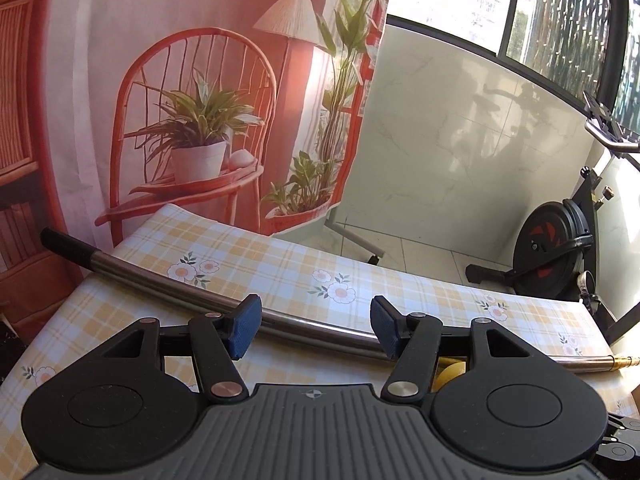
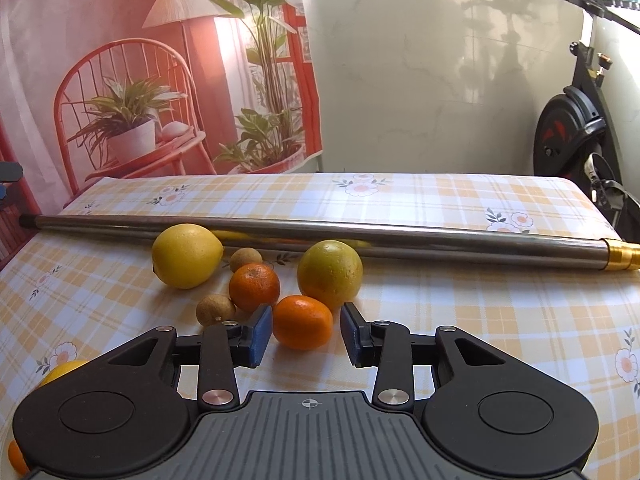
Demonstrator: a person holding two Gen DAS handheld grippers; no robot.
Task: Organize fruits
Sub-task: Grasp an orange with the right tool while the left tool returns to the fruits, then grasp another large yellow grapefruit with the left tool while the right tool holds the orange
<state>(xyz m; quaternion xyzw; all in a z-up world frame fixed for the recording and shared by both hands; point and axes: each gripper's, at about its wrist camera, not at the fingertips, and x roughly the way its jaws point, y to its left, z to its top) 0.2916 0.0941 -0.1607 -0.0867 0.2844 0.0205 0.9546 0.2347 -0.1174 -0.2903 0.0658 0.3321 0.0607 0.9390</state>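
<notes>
In the right wrist view several fruits lie grouped on the checked tablecloth (image 2: 480, 320): a yellow lemon (image 2: 187, 256), a yellow-green citrus (image 2: 330, 274), two tangerines (image 2: 254, 287) (image 2: 303, 322) and two small brown fruits (image 2: 245, 259) (image 2: 215, 310). My right gripper (image 2: 306, 332) is open around the nearer tangerine, with a narrow gap at each blue pad. My left gripper (image 1: 316, 324) is open and empty above the cloth. A yellow fruit (image 1: 450, 372) peeks out behind its right finger.
A long steel rod (image 2: 320, 232) with a brass end lies across the table behind the fruits, also in the left wrist view (image 1: 160, 284). Another yellow fruit (image 2: 64, 370) and an orange one (image 2: 16, 456) sit at the lower left. An exercise bike (image 2: 572, 128) stands past the table's right end.
</notes>
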